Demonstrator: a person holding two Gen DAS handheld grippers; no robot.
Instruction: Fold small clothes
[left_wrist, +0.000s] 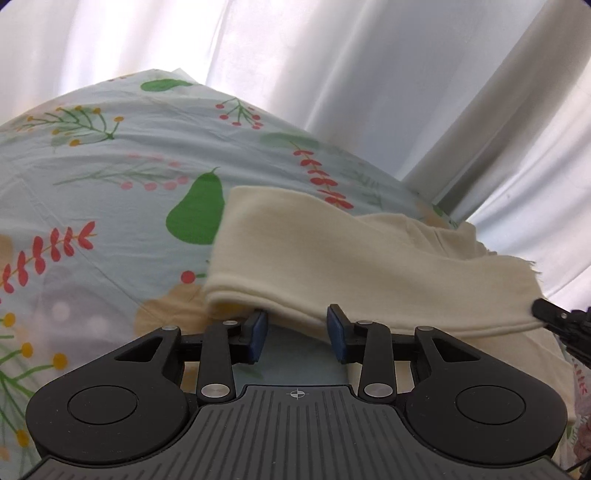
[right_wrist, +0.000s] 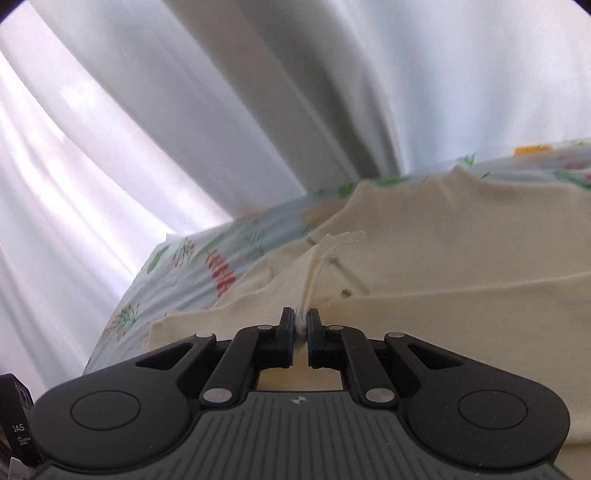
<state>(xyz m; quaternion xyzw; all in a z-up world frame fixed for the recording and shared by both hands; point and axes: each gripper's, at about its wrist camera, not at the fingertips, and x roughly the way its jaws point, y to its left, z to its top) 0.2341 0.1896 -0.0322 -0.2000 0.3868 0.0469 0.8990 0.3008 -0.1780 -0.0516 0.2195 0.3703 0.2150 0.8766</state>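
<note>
White curtains back a floral bedsheet (left_wrist: 92, 206) where the right gripper (right_wrist: 303, 325) pinches the cream garment's (left_wrist: 332, 258) edge mid-fold, the left gripper (left_wrist: 297, 332) open, probably needing to grasp next.

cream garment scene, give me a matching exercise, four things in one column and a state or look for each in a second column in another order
Things:
1. left gripper
2. right gripper
3. cream garment
4. bedsheet

States:
A. printed with green pears and red sprigs
B. open, fingers at a folded edge
C. shut, pinching pale fabric
D. folded over, lying on the bed

Pairs: 1-B, 2-C, 3-D, 4-A
</note>
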